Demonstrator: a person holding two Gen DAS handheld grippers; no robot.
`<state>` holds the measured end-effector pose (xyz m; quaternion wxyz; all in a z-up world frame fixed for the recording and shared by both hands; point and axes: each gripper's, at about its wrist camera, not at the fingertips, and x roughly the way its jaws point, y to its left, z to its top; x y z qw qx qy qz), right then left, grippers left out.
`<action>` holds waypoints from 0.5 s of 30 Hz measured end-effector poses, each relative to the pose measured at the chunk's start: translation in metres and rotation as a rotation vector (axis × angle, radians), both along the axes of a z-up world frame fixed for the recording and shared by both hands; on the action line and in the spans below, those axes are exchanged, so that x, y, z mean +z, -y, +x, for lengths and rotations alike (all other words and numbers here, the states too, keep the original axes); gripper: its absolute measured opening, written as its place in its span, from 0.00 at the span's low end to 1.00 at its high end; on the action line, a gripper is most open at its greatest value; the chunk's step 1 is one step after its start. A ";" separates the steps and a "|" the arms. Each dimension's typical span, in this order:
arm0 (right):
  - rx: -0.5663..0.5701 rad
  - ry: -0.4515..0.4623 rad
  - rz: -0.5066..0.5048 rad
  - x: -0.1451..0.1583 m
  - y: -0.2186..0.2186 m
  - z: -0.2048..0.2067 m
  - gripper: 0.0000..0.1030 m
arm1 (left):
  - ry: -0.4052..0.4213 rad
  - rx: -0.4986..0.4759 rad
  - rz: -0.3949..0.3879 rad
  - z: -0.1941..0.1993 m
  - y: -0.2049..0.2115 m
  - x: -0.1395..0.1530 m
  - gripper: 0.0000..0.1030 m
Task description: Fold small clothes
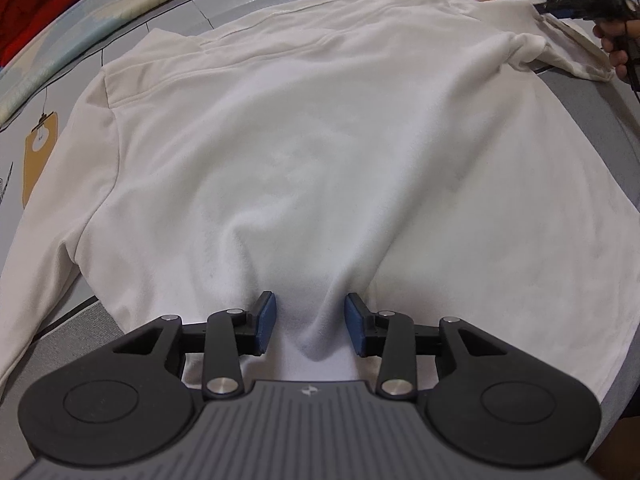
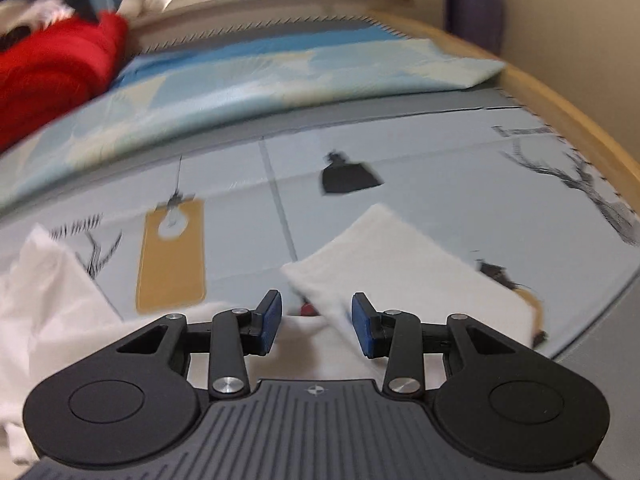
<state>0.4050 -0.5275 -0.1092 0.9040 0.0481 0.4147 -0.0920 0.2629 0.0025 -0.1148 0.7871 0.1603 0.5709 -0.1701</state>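
left wrist view: close above near hem of white shirt (image 1: 320,152), looking steeply down and across it toward far edge of printed bed sheet (image 1: 40,100). right wrist view: low, shallower tilt, blurred, facing sheet's far edge and wooden bed rim (image 2: 580,120). shared: shirt, sheet, yellow tag print (image 2: 172,256).

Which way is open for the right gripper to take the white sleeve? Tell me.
Probably straight ahead: the right gripper is open, and the white sleeve lies flat just beyond its fingertips with nothing lying over it.
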 end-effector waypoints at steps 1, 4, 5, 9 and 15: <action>0.002 -0.018 -0.036 -0.003 -0.008 0.000 0.40 | 0.002 -0.004 0.004 0.000 0.001 0.000 0.42; -0.021 -0.029 -0.124 -0.009 -0.015 0.004 0.21 | 0.006 -0.013 0.009 -0.001 0.002 0.000 0.42; -0.057 -0.008 -0.130 -0.006 -0.010 0.002 0.05 | 0.006 -0.014 0.007 -0.001 0.002 0.000 0.42; -0.340 0.236 -0.021 0.030 0.044 -0.037 0.05 | 0.006 -0.012 -0.003 -0.003 -0.002 0.001 0.42; -0.925 0.474 0.217 0.042 0.160 -0.153 0.05 | 0.014 -0.017 0.007 -0.006 0.001 0.002 0.42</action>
